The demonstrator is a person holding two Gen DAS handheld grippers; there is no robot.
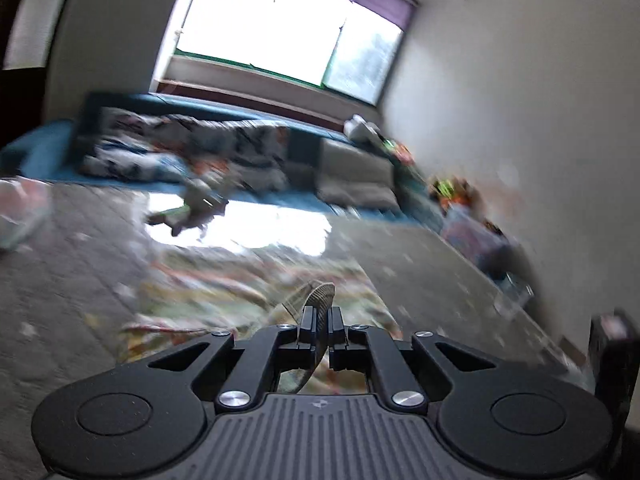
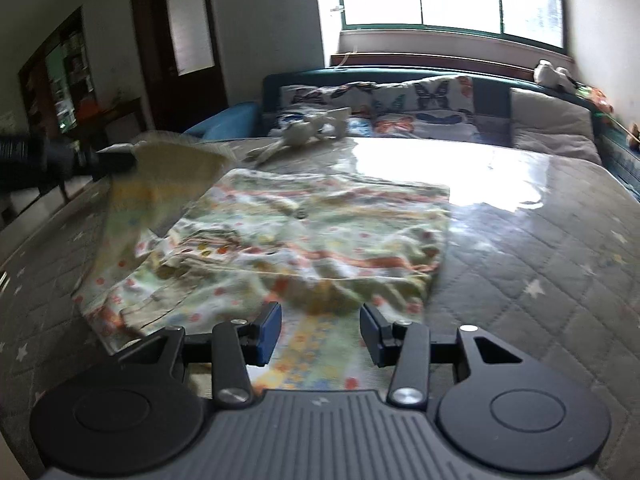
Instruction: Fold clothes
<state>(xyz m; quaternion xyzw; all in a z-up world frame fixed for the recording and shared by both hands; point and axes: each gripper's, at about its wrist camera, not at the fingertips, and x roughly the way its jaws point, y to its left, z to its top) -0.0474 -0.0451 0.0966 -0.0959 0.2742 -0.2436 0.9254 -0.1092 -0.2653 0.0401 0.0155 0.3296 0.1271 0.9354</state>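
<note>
The flowered garment (image 2: 288, 240) is spread on the bed (image 2: 540, 248), its long axis running left to right. Its left corner is lifted off the bed, pinched in the closed left tongs (image 2: 120, 160). The rest lies to their right, so the fold is judged to travel rightward. The right tongs (image 2: 320, 332) hover open and empty over the near hem.

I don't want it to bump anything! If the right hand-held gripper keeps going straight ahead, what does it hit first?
Probably the flowery garment lying on the quilted bed. The open right hand-held gripper points down at its near edge.
</note>
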